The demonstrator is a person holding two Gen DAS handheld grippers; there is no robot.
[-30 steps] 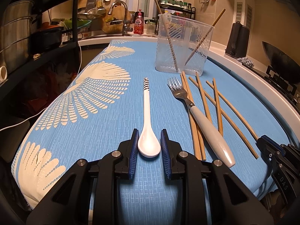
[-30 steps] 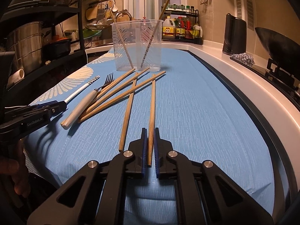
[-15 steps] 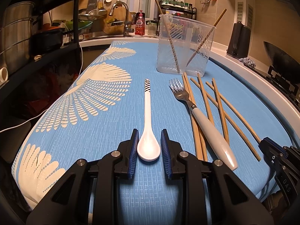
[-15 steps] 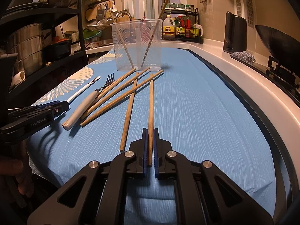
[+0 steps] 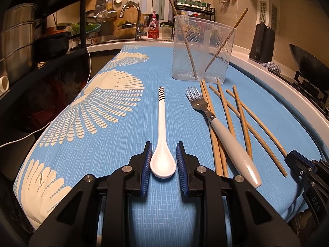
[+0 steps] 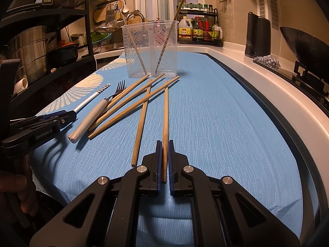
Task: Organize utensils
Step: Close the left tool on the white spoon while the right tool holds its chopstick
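Note:
A white ceramic spoon (image 5: 163, 156) with a striped handle end lies on the blue cloth; its bowl sits between the jaws of my left gripper (image 5: 163, 160), which stand close on each side with small gaps. My right gripper (image 6: 164, 160) is shut on the near end of a wooden chopstick (image 6: 165, 113). A white-handled fork (image 5: 224, 133) and several more chopsticks (image 5: 240, 115) lie beside it. A clear plastic holder (image 5: 202, 49) at the back has two chopsticks standing in it; it also shows in the right wrist view (image 6: 151, 47).
A black shelf with pots (image 5: 22, 39) stands on the left. A sink and tap (image 5: 131, 14) are at the back. A wok (image 6: 304, 43) and stove sit on the right, past the white counter edge (image 6: 277, 86). A black kettle (image 6: 258, 35) stands behind.
The right jaws have closed in on the chopstick. The left gripper has stayed around the spoon's bowl, shifting only slightly.

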